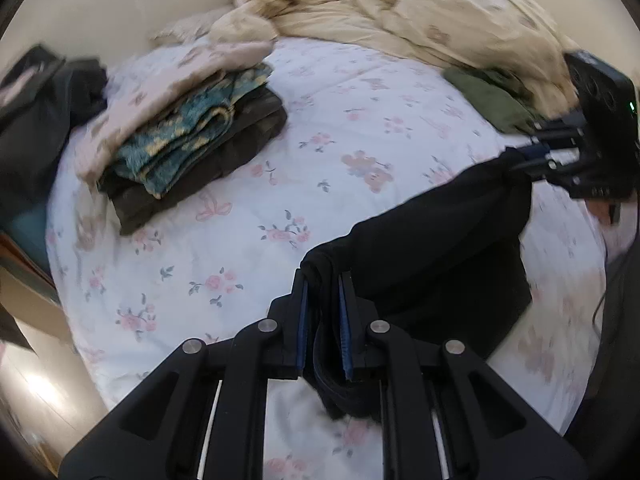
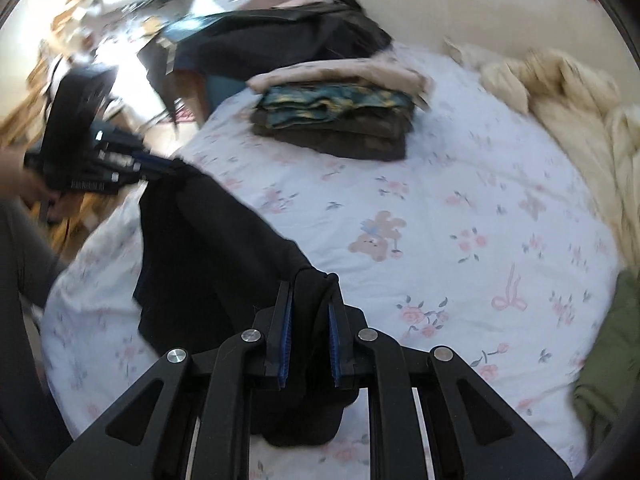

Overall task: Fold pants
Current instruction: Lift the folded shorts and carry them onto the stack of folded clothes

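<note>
The black pants [image 1: 432,240] are a plain dark garment of soft, matte cloth, without visible pattern or trim; they hang as a broad sagging band, bunched and pinched at each end between a pair of blue-padded fingers [image 1: 303,312]; at the near end in the left wrist view the cloth is gathered into a thick roll that fills the gap between the pads and spills down below them; from there it runs up and away to the far fingers, where a narrow corner is caught; in the right wrist view the pants [image 2: 212,248] show the same way, folds drooping under the fingers [image 2: 285,320], the lower edge blurred against the bed.
</note>
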`<state>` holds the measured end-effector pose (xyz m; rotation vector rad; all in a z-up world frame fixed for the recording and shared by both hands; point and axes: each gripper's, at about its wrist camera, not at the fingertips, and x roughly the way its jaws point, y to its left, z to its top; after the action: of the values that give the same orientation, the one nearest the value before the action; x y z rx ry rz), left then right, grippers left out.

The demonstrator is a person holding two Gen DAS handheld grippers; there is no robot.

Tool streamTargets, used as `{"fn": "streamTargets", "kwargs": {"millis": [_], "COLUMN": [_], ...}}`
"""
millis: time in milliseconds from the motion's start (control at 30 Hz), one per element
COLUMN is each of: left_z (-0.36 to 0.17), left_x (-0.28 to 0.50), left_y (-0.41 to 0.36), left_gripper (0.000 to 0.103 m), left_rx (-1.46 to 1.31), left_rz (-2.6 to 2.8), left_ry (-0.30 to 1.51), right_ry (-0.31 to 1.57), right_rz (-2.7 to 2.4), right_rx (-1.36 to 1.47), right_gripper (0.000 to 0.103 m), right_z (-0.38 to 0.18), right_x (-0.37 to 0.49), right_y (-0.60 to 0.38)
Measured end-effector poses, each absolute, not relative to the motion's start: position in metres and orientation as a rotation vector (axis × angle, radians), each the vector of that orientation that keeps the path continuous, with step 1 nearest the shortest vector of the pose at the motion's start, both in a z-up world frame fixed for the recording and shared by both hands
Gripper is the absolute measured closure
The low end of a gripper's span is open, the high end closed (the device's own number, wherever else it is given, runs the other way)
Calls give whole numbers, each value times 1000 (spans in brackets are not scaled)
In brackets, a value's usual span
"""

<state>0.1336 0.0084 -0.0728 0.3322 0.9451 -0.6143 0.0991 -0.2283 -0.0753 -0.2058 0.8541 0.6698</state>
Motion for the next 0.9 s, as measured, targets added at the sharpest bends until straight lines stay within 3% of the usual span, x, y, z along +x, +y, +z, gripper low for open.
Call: {"fn": "streamTargets", "kwargs": {"millis": [200, 467, 500, 533, 600, 667, 733, 900], "left_z": [-71, -100, -109, -121, -134, -143, -153, -178], "left_x": [122, 176, 186, 196, 201, 195, 187, 179], "left_y": [10, 8, 11, 17, 28, 45, 52, 40], "left_gripper": [92, 86, 78, 60, 42, 37, 29, 29], "left_rx": [329, 177, 127, 76, -12, -166, -246, -297], "left_rz": [-610, -459, -428, -367, -309, -307, -300, -350], "left_ry": [949, 1032, 1068, 1129, 1203, 1249, 1303, 1368], "right_ry": [847, 971, 1001, 1032, 1102, 1166, 1222, 1331], "right_rz": [653, 491, 472, 449, 410, 393, 388, 371], "right_rx": [-243, -57, 2, 72, 191, 305, 388, 516], "right_gripper": [88, 87, 83, 77, 62, 29, 25, 25], "right_z": [-69, -95, -103, -112, -125, -136, -145, -178], "right_x": [82, 142, 152, 161, 170, 169, 164, 155], "right_y": [-228, -231, -235, -241, -254, -271, -284, -291]}}
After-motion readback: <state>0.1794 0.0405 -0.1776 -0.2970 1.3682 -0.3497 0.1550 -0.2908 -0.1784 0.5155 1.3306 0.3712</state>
